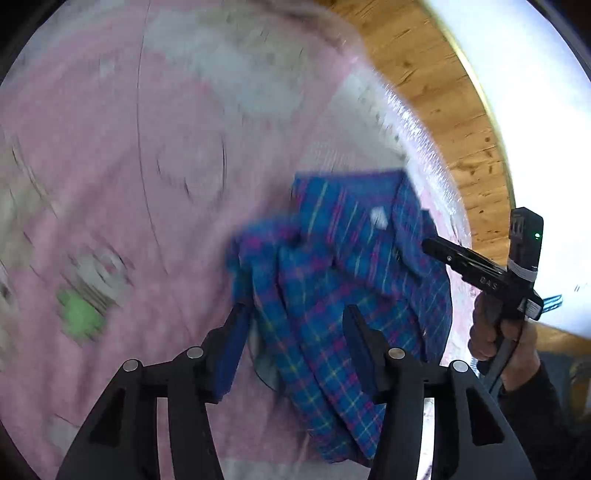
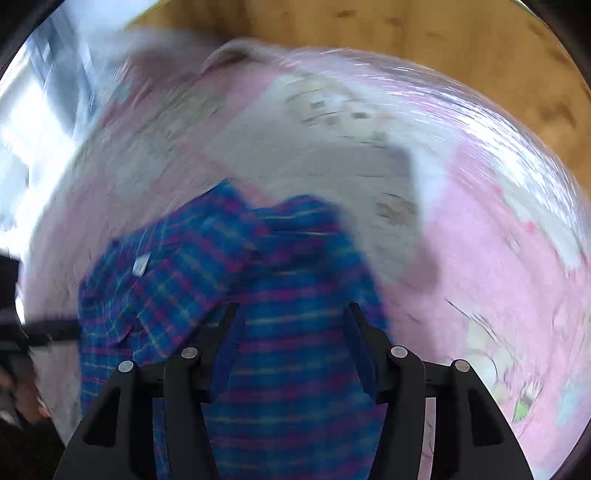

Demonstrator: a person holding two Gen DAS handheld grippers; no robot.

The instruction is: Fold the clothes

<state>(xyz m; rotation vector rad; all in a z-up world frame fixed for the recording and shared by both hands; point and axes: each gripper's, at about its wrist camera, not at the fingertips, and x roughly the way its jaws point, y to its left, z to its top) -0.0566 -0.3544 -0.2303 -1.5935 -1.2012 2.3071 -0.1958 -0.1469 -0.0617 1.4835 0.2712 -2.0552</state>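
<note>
A blue plaid shirt [image 1: 351, 240] with pink and yellow lines lies crumpled on a pink patterned bedcover [image 1: 147, 184]. A small white label [image 1: 378, 218] shows near its collar. My left gripper [image 1: 295, 317] is open, its fingers wide apart over the shirt's lower part. My right gripper [image 1: 426, 243] comes in from the right, held by a hand [image 1: 491, 332], its tip at the shirt's right edge. In the right wrist view the shirt [image 2: 184, 277] fills the lower middle, and the right gripper [image 2: 291, 314] stands open above the cloth. Both views are blurred.
The bedcover [image 2: 498, 258] carries grey and white printed patches and a green patch [image 1: 79, 314]. Beyond its edge runs a wooden surface [image 1: 443, 92], seen also at the top of the right wrist view [image 2: 369, 22]. A bright white area [image 1: 535, 110] lies past the wood.
</note>
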